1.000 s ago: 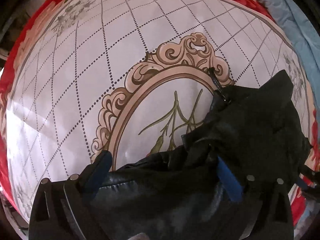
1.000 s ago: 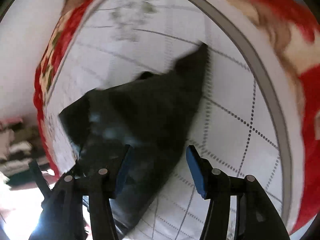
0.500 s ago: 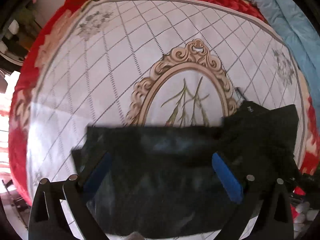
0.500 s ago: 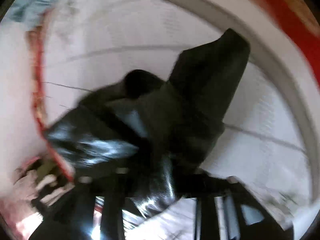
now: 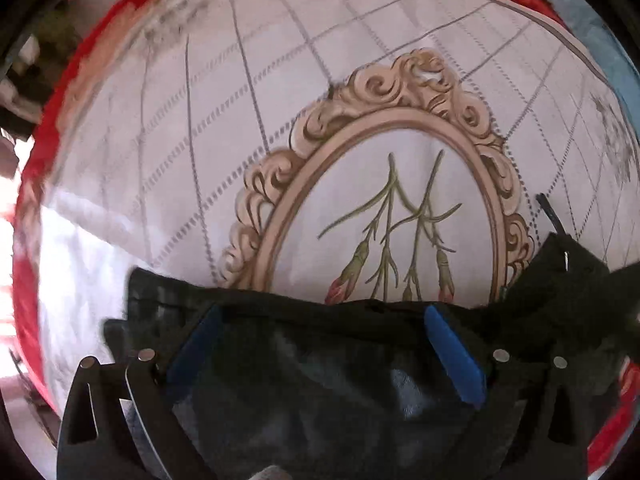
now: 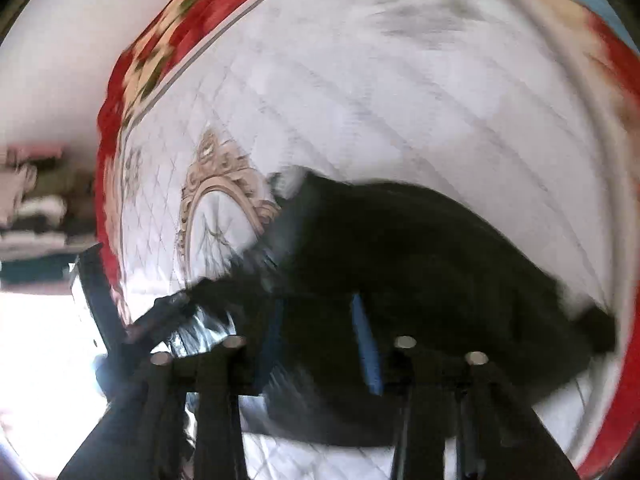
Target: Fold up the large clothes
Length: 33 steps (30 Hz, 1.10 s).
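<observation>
Garment: a large black jacket of shiny, leather-like material (image 5: 320, 380) fills the bottom of the left wrist view and lies as a dark heap across the lower middle of the right wrist view, on the bed.

Left claw: my left claw (image 5: 320, 348) points down at the jacket with its blue pads spread wide. The top edge of the fabric runs between them, but the pads do not seem to press on it, so I judge it holds nothing yet.

Right claw: my right claw (image 6: 320, 344) has just been closing, and its blue pads now stand narrow with black fabric between them. The picture is blurred, so I cannot tell whether they pinch it.

Why held so: I judge the two claws sit at separate points on one edge so the jacket can be lifted and folded evenly.

Zip pull: a thin black tab (image 5: 550, 216) sticks out at the right of the left wrist view, above a bunched part of the jacket.

Surface: a white quilted bedspread with a dotted diamond grid (image 5: 200, 140), a beige scrolled oval frame with green stems (image 5: 400, 200) at its centre, and a red floral border (image 6: 132, 76).

Room: a pale wall sits upper left in the right wrist view; blurred stacked clothes (image 6: 32, 208) lie at the left edge, with bright light below.
</observation>
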Available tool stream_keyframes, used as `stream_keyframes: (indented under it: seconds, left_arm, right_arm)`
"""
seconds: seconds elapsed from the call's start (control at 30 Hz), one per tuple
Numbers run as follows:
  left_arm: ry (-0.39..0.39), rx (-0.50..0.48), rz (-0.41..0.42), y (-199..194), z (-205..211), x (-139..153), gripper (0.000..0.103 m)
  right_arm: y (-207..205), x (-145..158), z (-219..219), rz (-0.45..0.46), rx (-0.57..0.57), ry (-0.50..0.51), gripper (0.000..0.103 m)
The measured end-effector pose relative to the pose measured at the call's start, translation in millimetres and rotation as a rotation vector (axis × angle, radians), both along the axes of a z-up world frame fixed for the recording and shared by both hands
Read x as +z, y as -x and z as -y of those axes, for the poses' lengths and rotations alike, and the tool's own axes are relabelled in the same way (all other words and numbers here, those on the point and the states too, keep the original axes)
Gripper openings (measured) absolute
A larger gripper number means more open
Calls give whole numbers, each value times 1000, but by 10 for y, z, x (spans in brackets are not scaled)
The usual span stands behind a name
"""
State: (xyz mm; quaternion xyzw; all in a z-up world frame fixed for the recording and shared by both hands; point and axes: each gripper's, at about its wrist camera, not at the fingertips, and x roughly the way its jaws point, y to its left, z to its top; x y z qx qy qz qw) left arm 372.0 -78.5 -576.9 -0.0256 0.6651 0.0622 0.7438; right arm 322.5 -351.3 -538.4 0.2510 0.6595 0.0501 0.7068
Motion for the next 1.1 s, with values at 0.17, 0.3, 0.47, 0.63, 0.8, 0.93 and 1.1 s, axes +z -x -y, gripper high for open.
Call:
stream_keyframes:
  seconds: [0.17, 0.3, 0.47, 0.63, 0.8, 0.93, 1.1]
  left_arm:
    - [44, 61, 24, 85, -210, 173, 103]
    - [42, 100, 57, 211, -502, 447, 103]
    - [2, 127, 86, 408, -798, 667, 103]
    - [7, 154, 69, 552, -960, 609, 103]
    - [29, 106, 63, 606, -873, 580, 103]
    - [46, 11, 58, 621, -512, 611, 103]
    - [66, -88, 66, 612, 19, 560, 103]
  right_arm:
    - [-371, -699, -173, -74, -36, 60, 8]
    - [-482, -582, -120, -166, -65, 3, 9]
    - [-295, 135, -384, -13, 64, -7, 10]
    - [-248, -288, -1069, -128, 222, -23, 10]
    - [-426, -790, -1223, -172, 171, 19, 7]
    - [-234, -541, -998, -160, 91, -98, 18]
    - [605, 8, 14, -61, -160, -89, 61]
